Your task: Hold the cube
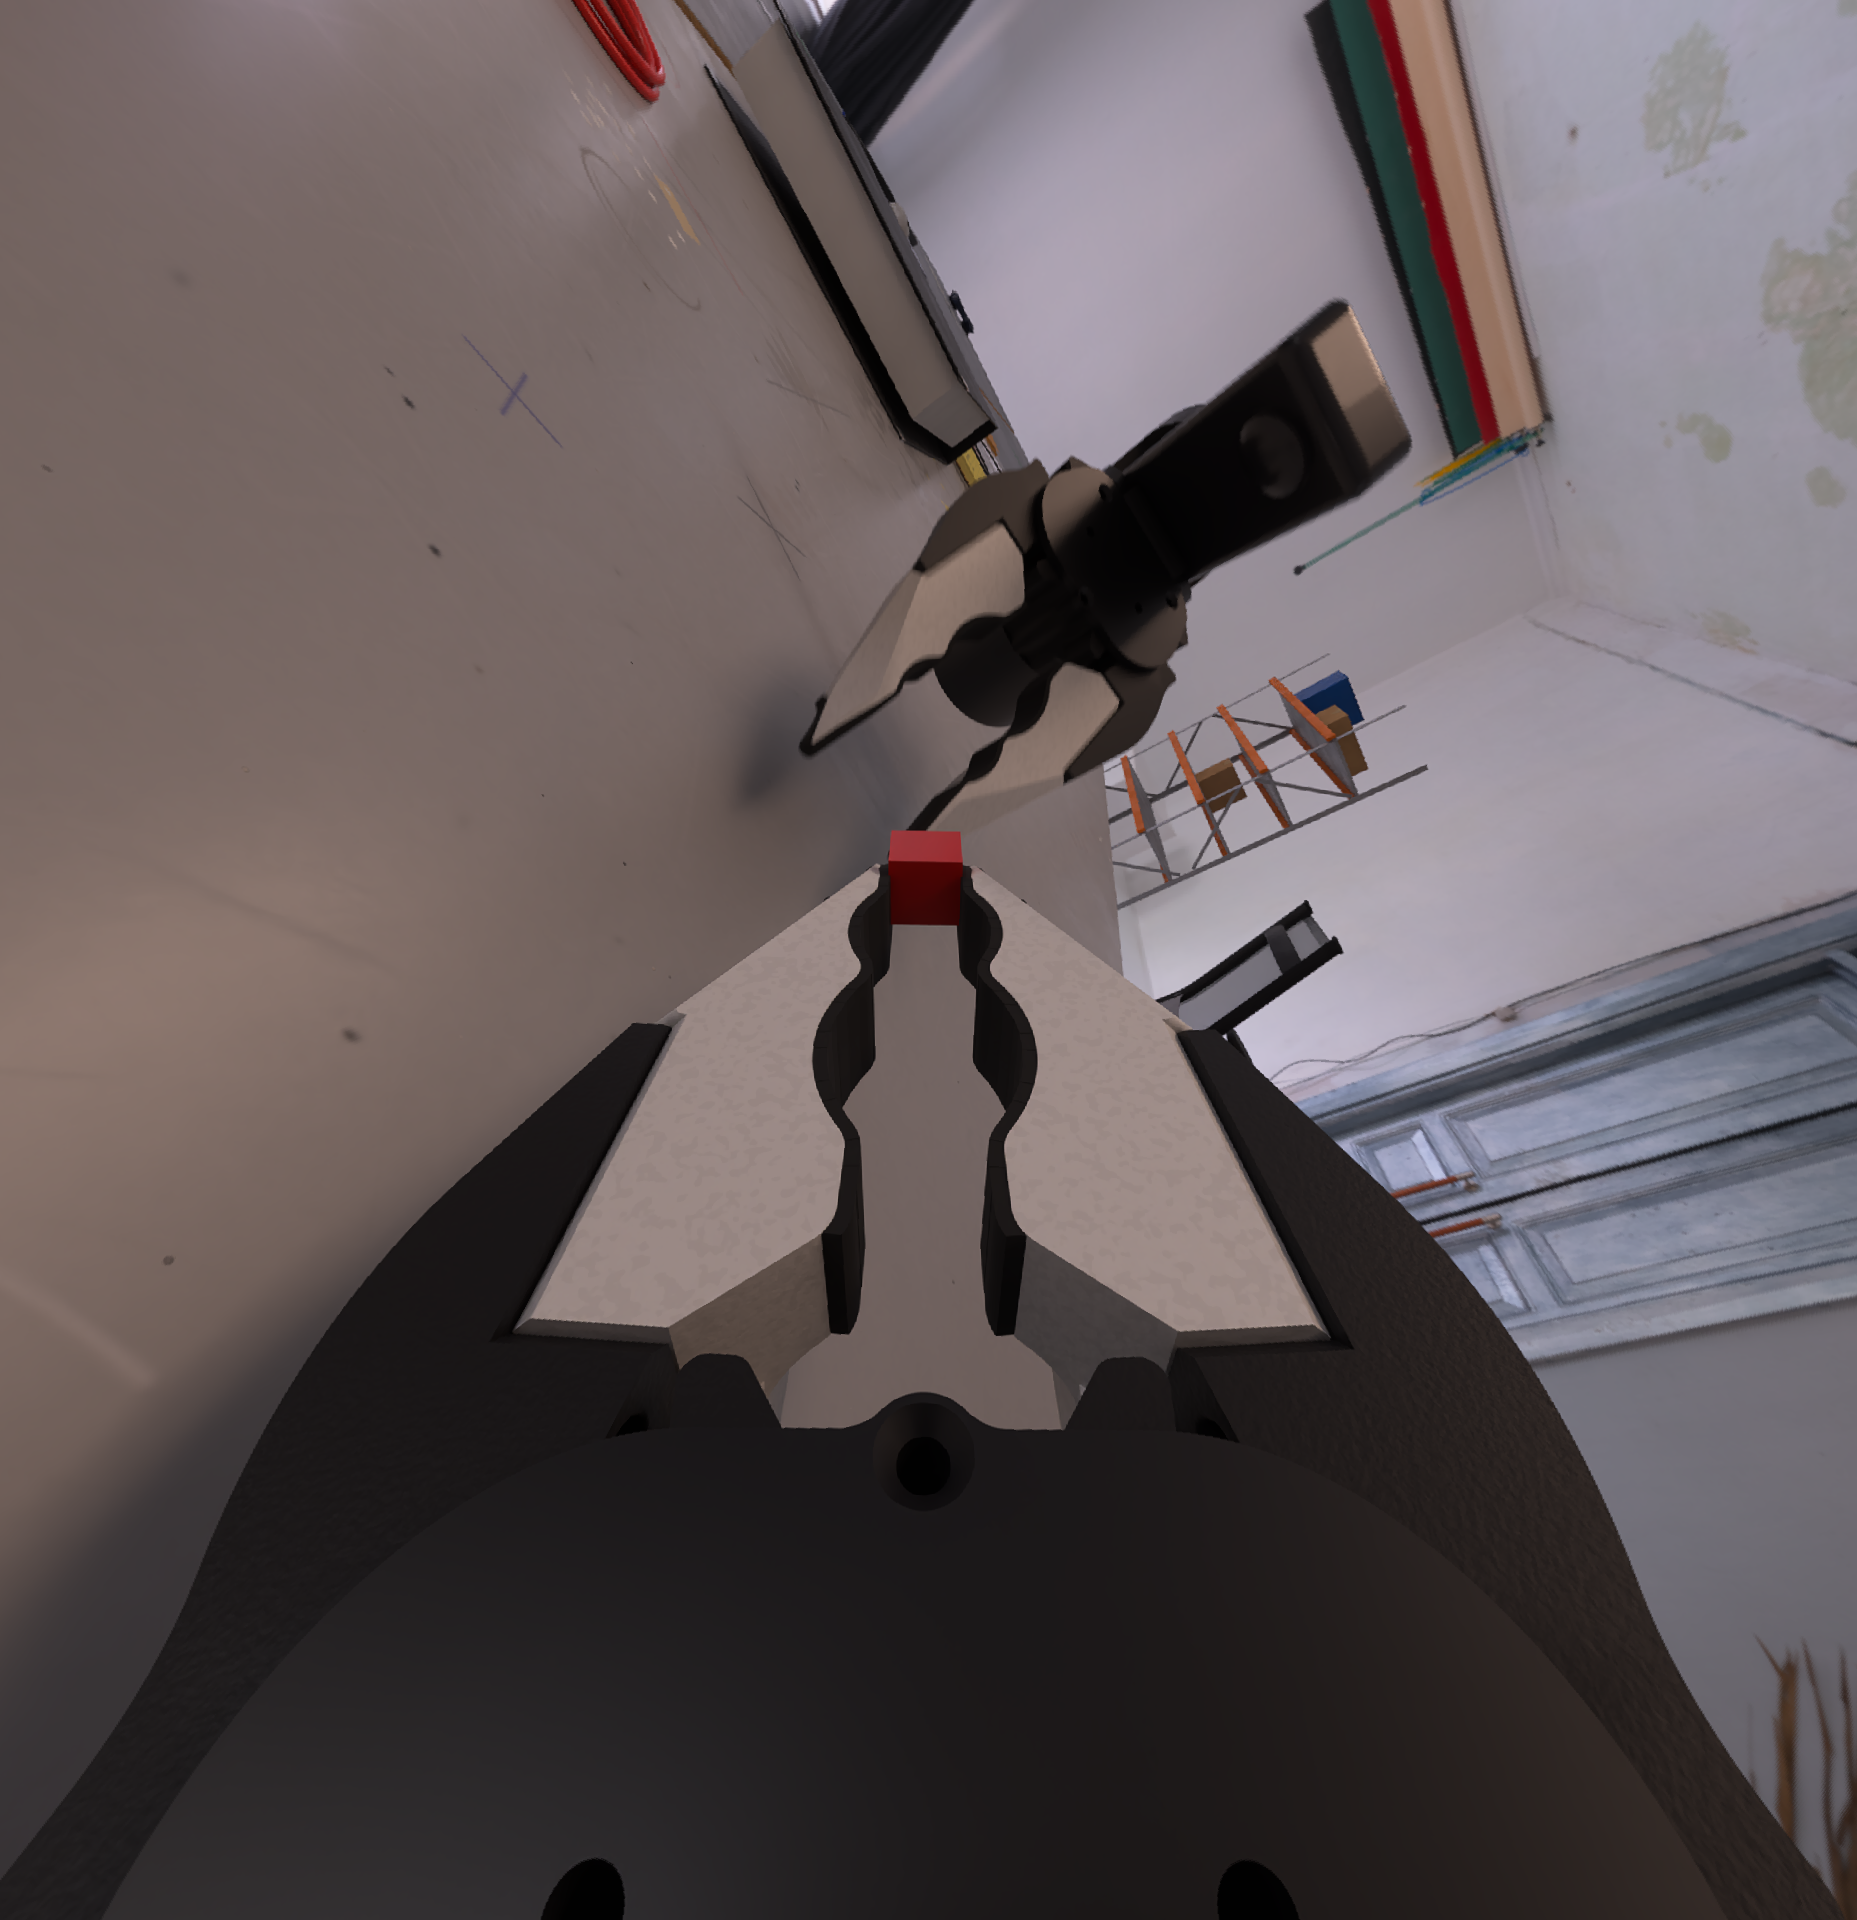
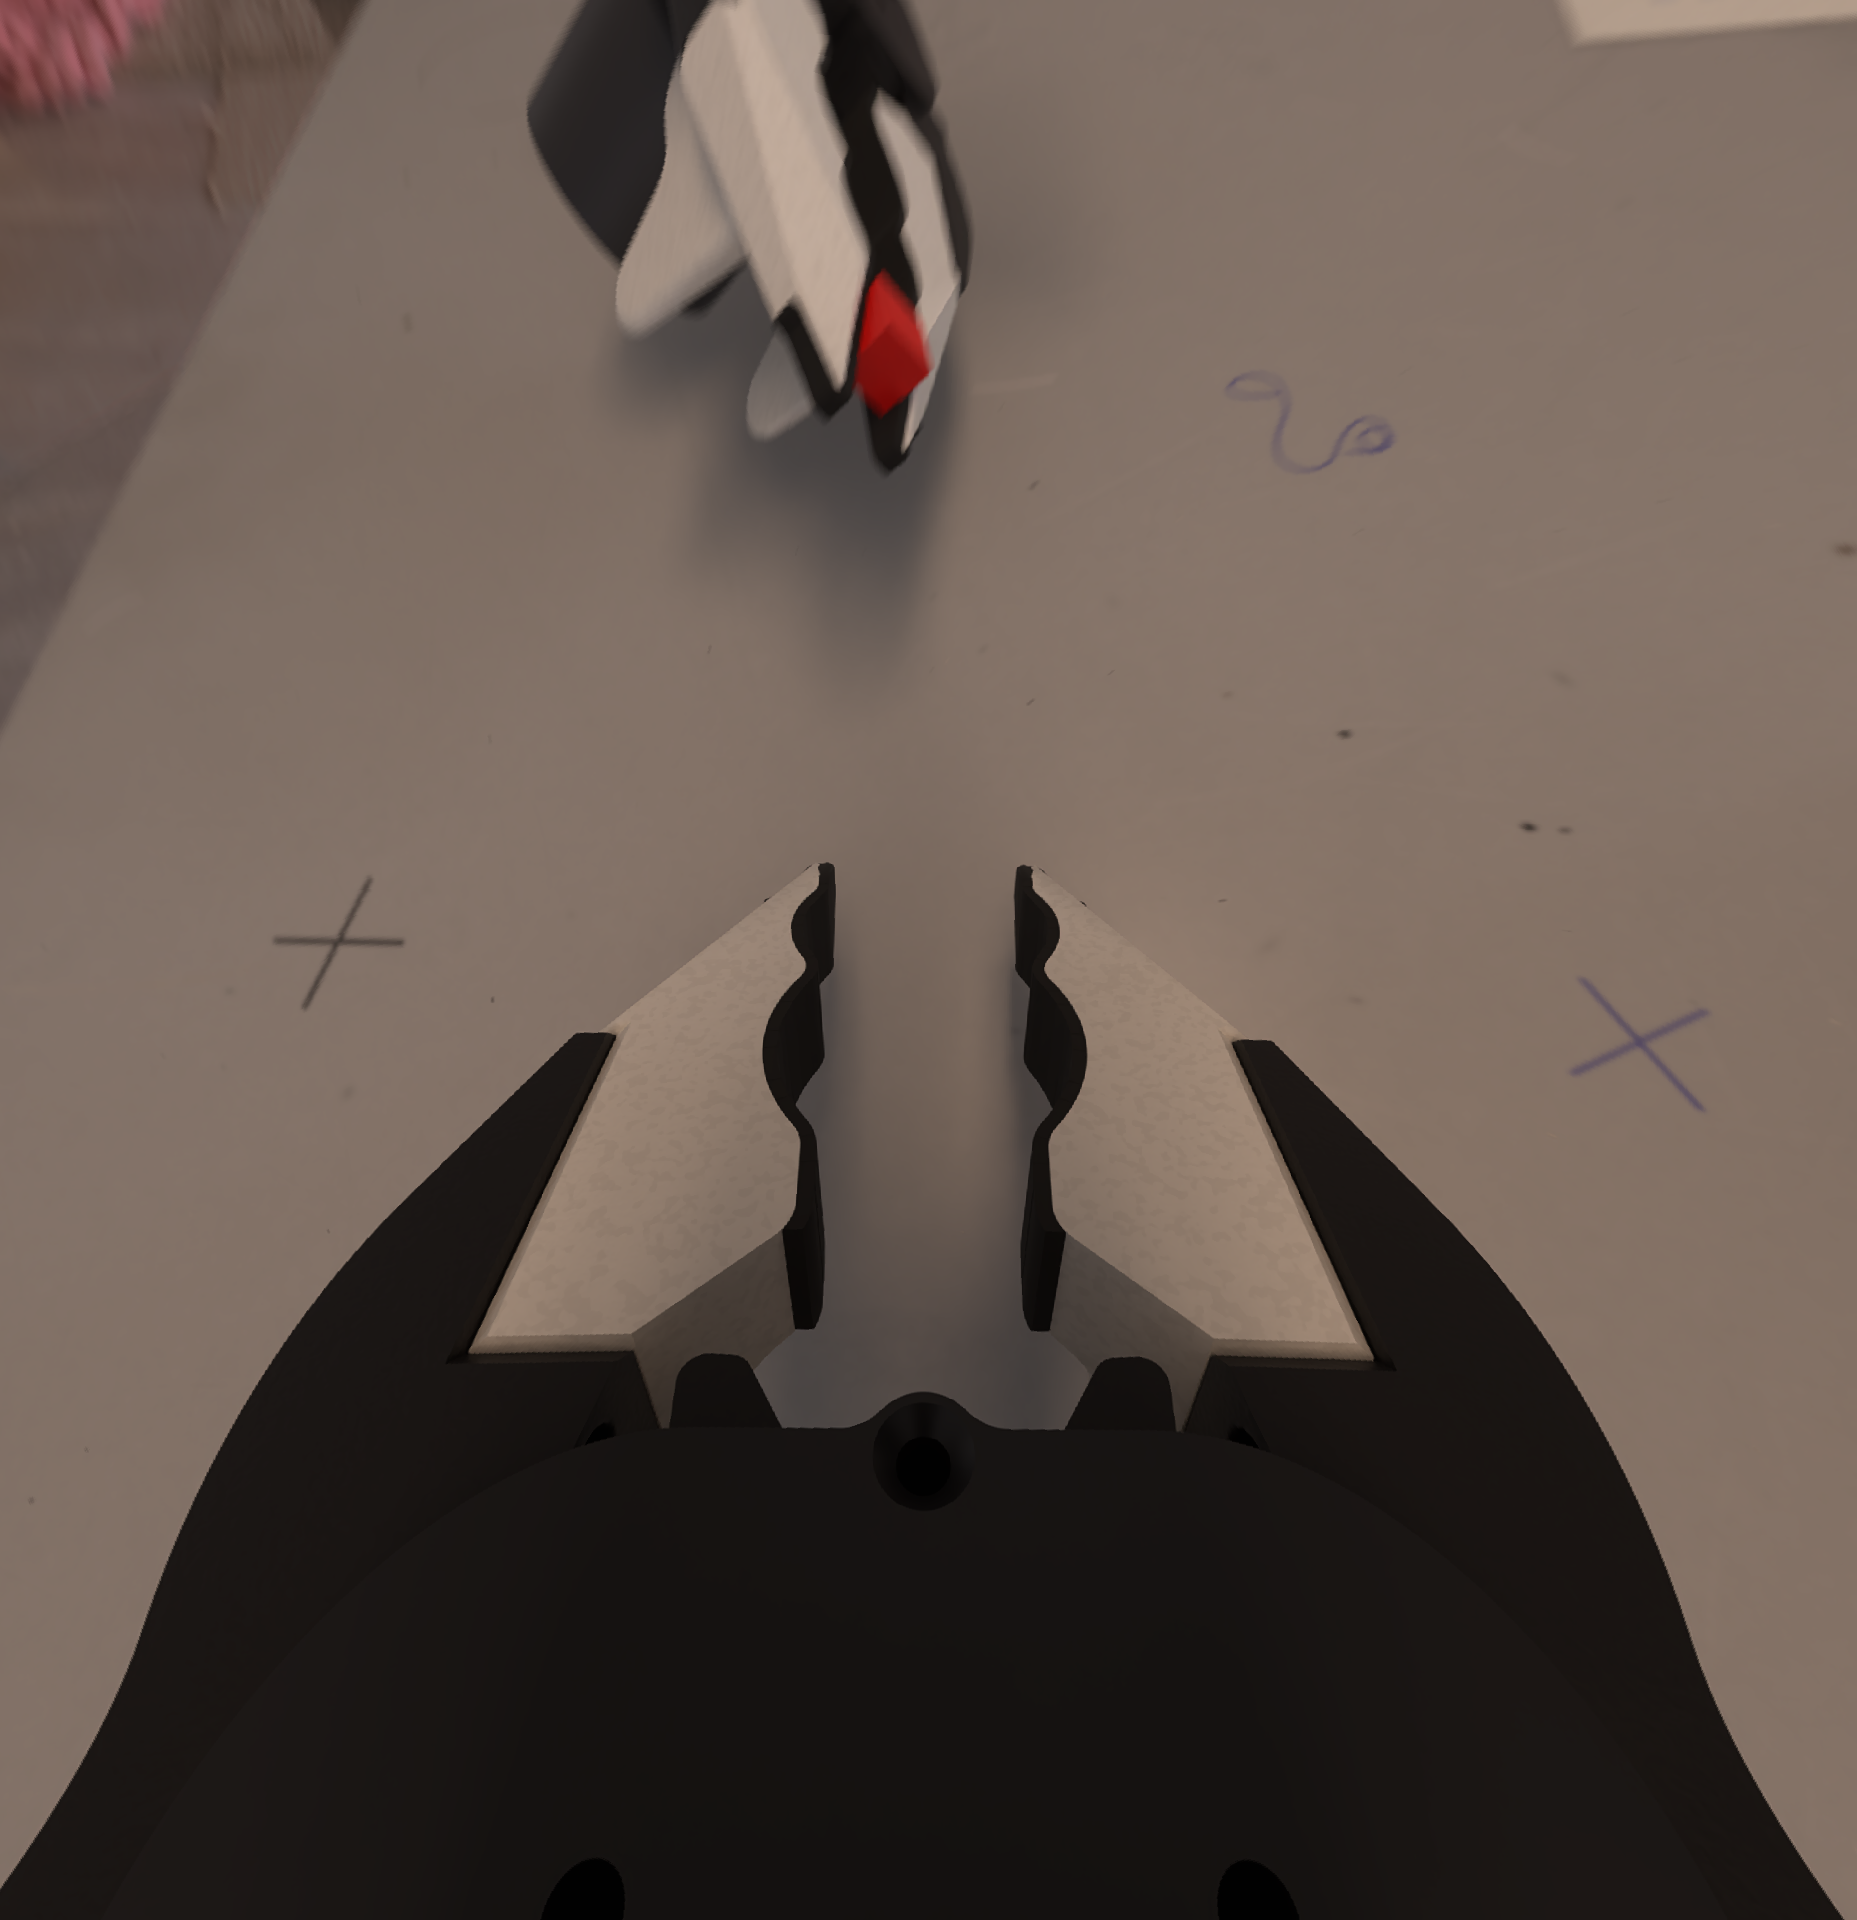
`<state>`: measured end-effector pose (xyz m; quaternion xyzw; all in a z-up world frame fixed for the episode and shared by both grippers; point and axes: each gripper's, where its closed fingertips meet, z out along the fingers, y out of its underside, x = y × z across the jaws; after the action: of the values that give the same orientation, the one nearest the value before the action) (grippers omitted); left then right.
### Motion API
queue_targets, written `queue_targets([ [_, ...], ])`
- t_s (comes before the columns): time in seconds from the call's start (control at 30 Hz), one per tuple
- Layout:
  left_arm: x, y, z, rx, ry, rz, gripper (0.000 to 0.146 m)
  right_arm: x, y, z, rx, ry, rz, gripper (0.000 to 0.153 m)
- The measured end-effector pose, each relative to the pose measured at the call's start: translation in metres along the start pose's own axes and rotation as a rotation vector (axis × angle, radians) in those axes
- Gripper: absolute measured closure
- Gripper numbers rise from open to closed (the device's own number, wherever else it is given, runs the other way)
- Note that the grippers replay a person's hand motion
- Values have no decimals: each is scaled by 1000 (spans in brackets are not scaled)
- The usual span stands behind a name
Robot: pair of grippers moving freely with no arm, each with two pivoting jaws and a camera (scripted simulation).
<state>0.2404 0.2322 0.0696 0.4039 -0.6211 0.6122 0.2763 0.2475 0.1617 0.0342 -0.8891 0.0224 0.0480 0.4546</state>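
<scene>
A small red cube (image 1: 925,879) sits pinched between my left gripper's (image 1: 925,883) two fingertips, held in the air off the grey table (image 1: 332,623). The right wrist view shows the same cube (image 2: 891,348) in the left gripper (image 2: 874,400) ahead, above the table (image 2: 1319,675). My right gripper (image 2: 924,883) is open and empty, its jaws well apart over the table. It also shows in the left wrist view (image 1: 877,774), just beyond the cube and apart from it.
Pen crosses (image 2: 337,940) (image 2: 1639,1042) and a scribble (image 2: 1308,426) mark the table. A red ring (image 1: 623,42) and a flat grey box (image 1: 882,260) lie at the table's far end. Shelving (image 1: 1256,769) and a door (image 1: 1630,1143) stand behind.
</scene>
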Motion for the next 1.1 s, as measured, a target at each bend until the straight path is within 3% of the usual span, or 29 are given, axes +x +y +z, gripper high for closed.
queue_targets([
  [0.13, 1, -1, -2, 17, 11, 8, 135, -9, 16, 18, -145, 21, -84, 123],
  [0.27, 1, -3, -2, 15, 20, 11, 135, -7, 10, 26, -147, 46, -100, 133],
  [0.5, -6, -4, 0, -25, 5, -2, 135, 13, -41, 0, 125, 141, -61, 129],
  [0.63, -6, -4, 0, -22, 10, -3, 135, 19, -47, -12, 195, 171, -28, 120],
  [0.9, -9, -5, -1, -15, -4, -14, 135, 15, -6, 7, 30, 178, 32, 120],
  [1.1, -8, -5, -1, -14, -4, -11, 135, 8, 0, 28, -78, 194, 27, 117],
])
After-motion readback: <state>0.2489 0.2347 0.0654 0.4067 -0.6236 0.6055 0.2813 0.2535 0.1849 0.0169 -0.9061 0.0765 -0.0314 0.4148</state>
